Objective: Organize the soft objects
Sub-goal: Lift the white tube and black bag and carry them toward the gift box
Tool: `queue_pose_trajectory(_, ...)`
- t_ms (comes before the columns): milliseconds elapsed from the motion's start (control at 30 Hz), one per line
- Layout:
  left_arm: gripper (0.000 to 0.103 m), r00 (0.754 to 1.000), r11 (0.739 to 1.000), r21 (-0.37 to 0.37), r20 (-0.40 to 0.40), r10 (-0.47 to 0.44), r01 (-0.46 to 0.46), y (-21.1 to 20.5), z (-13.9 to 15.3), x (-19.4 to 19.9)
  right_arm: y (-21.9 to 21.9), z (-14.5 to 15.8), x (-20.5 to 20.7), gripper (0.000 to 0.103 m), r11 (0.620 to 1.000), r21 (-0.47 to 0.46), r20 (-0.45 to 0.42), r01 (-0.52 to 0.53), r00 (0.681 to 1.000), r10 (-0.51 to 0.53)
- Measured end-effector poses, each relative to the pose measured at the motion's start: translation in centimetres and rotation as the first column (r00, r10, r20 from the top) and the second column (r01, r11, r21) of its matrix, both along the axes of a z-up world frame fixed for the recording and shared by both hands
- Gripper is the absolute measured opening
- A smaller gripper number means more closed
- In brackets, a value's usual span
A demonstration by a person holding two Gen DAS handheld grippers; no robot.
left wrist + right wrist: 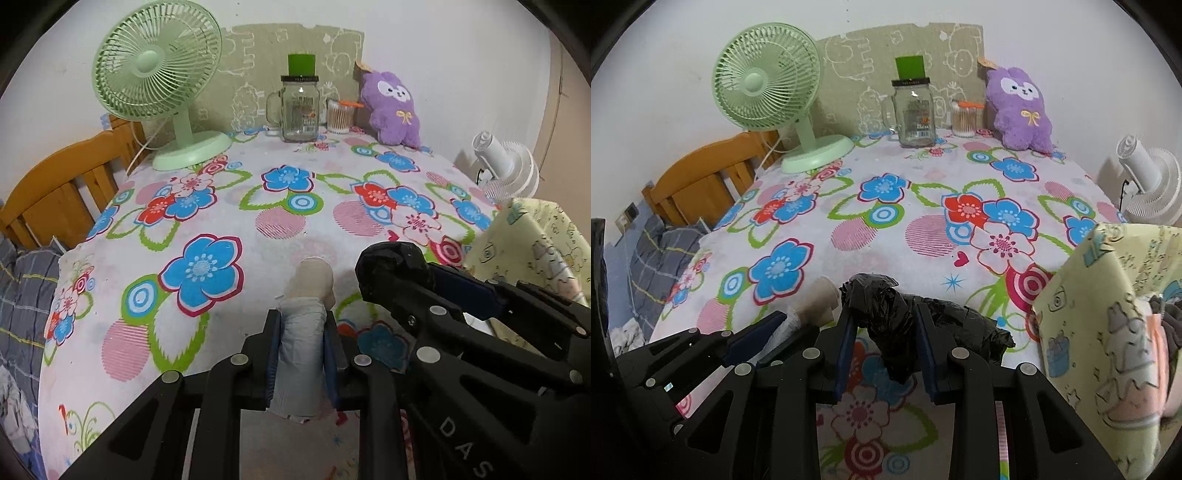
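Here the left tool [301,347] is clamping a pale grey roll [301,350] above the flowered counter [221,221]; the right tool [886,332] is gripping a crumpled black bag [890,325] beside it.

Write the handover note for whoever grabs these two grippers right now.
Left gripper: shut on a pale grey-white roll of plastic bags, its cream core end sticking out forward.
Right gripper: shut on a crumpled black plastic bag.
Both are held side by side, above the near edge of the floral tablecloth.
The yellow cartoon-print storage box stands at the right, with some dark fabric visible inside.
The purple plush toy leans at the back beside the cotton swab jar.
Done: both bag items picked up.
Left: set them down, probably in the box; the plush is untouched.
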State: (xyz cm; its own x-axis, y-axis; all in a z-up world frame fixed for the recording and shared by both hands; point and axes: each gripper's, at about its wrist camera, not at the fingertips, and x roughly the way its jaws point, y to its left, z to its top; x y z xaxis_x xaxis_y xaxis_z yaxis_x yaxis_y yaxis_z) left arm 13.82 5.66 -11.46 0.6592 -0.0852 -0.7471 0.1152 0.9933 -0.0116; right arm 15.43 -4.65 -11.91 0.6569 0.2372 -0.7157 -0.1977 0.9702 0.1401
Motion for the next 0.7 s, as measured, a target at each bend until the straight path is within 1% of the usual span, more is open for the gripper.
queue_pose_trajectory(333,0.020,0.999,0.999,-0.020,0.040,0.035,-0.034,-0.6,1.8,-2.6,-0.6,2.0,-2.4,0.034,1.000,0.000,0.037,-0.030,0.999,0.030)
queue_pose_trajectory(700,0.020,0.991,0.998,-0.006,0.120,0.056,-0.056,-2.0,4.8,-5.1,-1.8,5.1,-5.1,0.034,0.999,0.007,0.106,-0.053,0.993,0.052)
